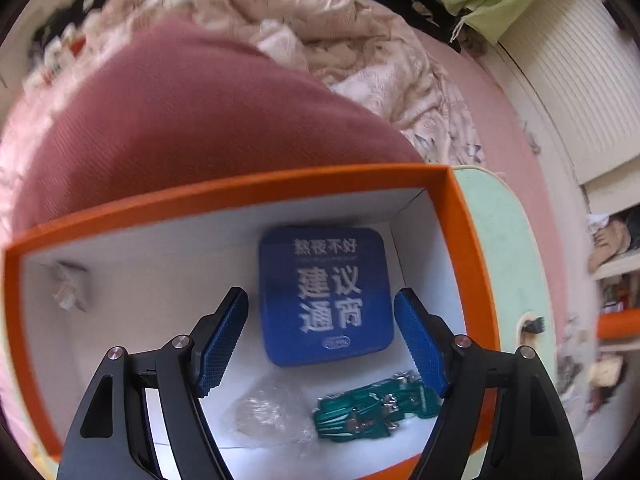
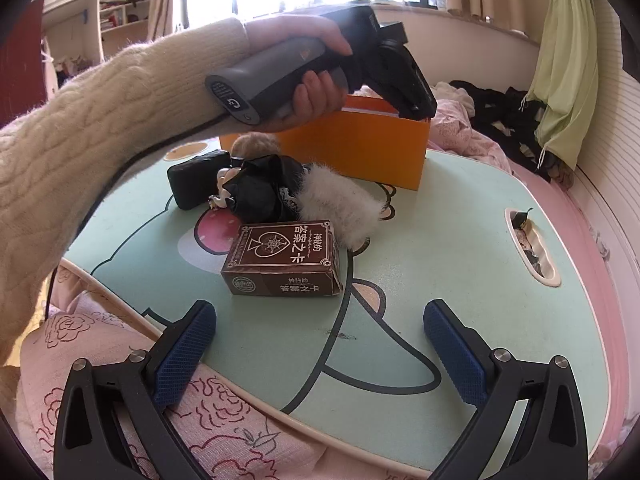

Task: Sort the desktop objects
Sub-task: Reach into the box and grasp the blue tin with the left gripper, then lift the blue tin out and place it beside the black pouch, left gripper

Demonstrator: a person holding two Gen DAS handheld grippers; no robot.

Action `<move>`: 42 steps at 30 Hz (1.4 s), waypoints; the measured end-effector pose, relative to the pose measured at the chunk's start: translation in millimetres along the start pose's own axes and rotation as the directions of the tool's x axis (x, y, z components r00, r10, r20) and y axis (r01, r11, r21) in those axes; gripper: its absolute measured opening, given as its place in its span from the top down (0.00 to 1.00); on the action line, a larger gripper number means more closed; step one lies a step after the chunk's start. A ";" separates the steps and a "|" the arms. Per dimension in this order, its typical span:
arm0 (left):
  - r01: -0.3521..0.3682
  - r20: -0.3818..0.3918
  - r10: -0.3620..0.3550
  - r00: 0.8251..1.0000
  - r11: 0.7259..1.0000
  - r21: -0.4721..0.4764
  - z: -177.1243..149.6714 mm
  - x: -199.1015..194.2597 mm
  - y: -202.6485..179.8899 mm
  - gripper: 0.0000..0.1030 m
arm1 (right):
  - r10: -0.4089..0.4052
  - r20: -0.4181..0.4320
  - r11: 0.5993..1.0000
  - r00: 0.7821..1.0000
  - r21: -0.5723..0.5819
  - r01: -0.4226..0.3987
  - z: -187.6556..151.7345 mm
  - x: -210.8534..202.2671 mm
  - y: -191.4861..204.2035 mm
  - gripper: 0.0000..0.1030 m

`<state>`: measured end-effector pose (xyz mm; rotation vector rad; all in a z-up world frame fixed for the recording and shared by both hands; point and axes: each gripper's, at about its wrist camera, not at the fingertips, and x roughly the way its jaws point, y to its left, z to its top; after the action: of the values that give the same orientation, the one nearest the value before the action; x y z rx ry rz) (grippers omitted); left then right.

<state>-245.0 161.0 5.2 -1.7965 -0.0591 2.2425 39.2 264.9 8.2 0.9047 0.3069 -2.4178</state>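
Observation:
My left gripper (image 1: 320, 294) hangs open over the orange box (image 1: 224, 196), pointing steeply down, with nothing between its pads. On the box's white floor lie a blue tin (image 1: 344, 320), a green toy car (image 1: 372, 408), a clear plastic wrapper (image 1: 272, 412) and a small crumpled scrap (image 1: 68, 292). In the right wrist view a hand grips the left gripper's handle (image 2: 276, 76) above the orange box (image 2: 360, 148). My right gripper (image 2: 320, 308) stands open and empty at the table's near edge. Ahead of it lies a brown card box (image 2: 284, 256).
On the mint-green table (image 2: 440, 280) behind the card box lie a white furry item (image 2: 340, 204), a black crumpled bundle (image 2: 260, 188) and a black pouch (image 2: 196, 178). A slot (image 2: 530, 244) is cut near the table's right edge. Pink bedding and a cream sleeve (image 2: 80, 140) surround it.

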 end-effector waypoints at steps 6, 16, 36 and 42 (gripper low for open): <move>-0.072 0.042 0.069 0.997 0.995 0.064 -7.7 -6.3 1.6 0.35 | 0.000 0.001 1.000 1.000 0.001 0.000 0.3 0.5 2.0 0.00; 0.054 0.242 -0.077 0.967 0.993 0.101 -39.9 -69.1 13.5 0.35 | 0.003 0.002 1.000 1.000 -0.002 -0.003 -0.1 0.8 2.6 0.00; 0.099 0.408 -0.168 0.898 0.977 0.187 -264.0 -118.6 72.3 0.35 | 0.000 -0.004 1.000 1.000 -0.003 0.000 -1.7 2.8 3.8 0.00; 0.077 0.447 -0.133 0.884 0.987 0.140 -260.6 -100.0 69.0 0.35 | 0.001 -0.004 1.000 1.000 -0.003 -0.001 -1.4 2.9 3.4 0.00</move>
<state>13.3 36.4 26.5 -1.1445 -0.1079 2.4788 40.0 261.5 5.1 0.9080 0.3113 -2.4138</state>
